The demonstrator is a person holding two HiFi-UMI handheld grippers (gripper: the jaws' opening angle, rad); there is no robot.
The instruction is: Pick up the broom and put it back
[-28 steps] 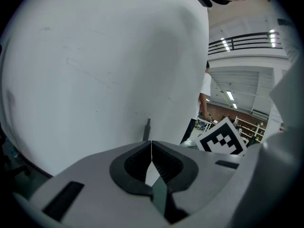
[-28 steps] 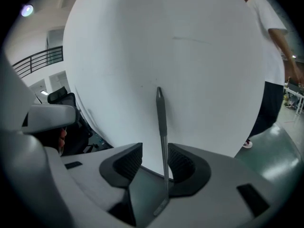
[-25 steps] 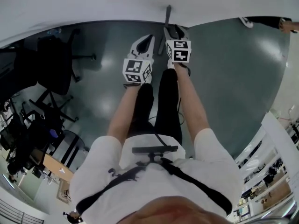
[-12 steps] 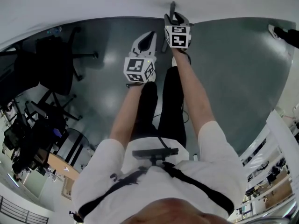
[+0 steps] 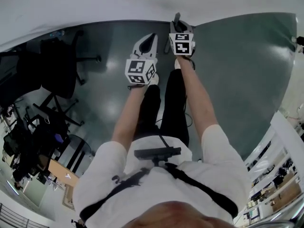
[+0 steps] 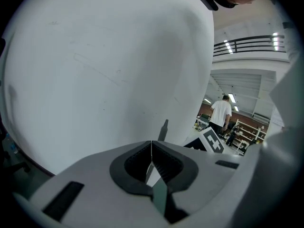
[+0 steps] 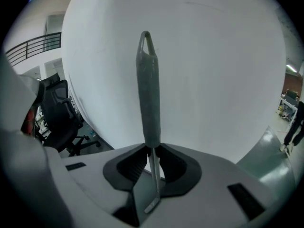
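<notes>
The broom's grey handle [image 7: 148, 89] stands upright against the white wall, its hanging loop on top and its thin metal shaft running down between my right jaws. My right gripper [image 7: 152, 151] has just been closing and is now shut on the handle's lower end. In the head view the right gripper [image 5: 176, 25] is at the wall, with the handle tip [image 5: 176, 17] poking out above it. My left gripper [image 5: 151, 38] hovers beside it on the left, shut with nothing in it [image 6: 151, 148]. The broom head is hidden.
A white curved wall [image 5: 118, 4] fills the space ahead. Black office chairs [image 5: 59, 63] stand on the grey floor at the left. Shelving [image 5: 280, 160] runs along the right. A person in a white shirt [image 6: 221, 113] stands far off.
The right gripper has reached the broom handle at the wall and its jaws have closed round it. The left gripper has hardly shifted.
</notes>
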